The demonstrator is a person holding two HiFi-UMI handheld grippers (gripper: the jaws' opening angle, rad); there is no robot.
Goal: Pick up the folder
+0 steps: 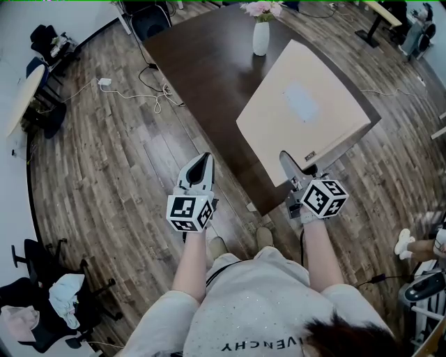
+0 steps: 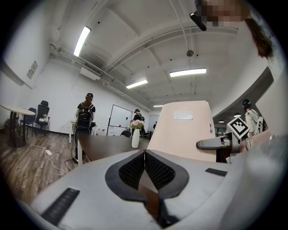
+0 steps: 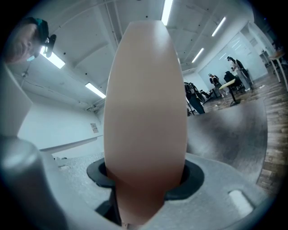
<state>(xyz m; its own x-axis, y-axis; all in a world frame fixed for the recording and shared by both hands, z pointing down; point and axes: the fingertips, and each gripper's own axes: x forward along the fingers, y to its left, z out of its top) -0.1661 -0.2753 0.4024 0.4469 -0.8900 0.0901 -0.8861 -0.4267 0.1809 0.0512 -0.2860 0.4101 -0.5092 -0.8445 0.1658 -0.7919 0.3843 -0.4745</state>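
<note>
- Over the near corner of the dark worktop (image 1: 202, 56): beige folder (image 1: 303, 111), broad face toward the head camera, pale patch near its middle.
- At the folder's near edge: right gripper (image 1: 291, 167), fingers (image 3: 192, 177) pinching that edge, folder filling the gap between them in the right gripper view.
- Left of the worktop corner, above the wooden floor (image 1: 104, 174): left gripper (image 1: 201, 164), fingers (image 2: 132, 170) pressed together with nothing between them, well apart from the folder.
- Farther back on the worktop: white vase (image 1: 260, 36) with pink flowers (image 1: 262, 8), apart from the folder.
- Contact between the folder's far edge and the worktop: cannot tell.
</note>
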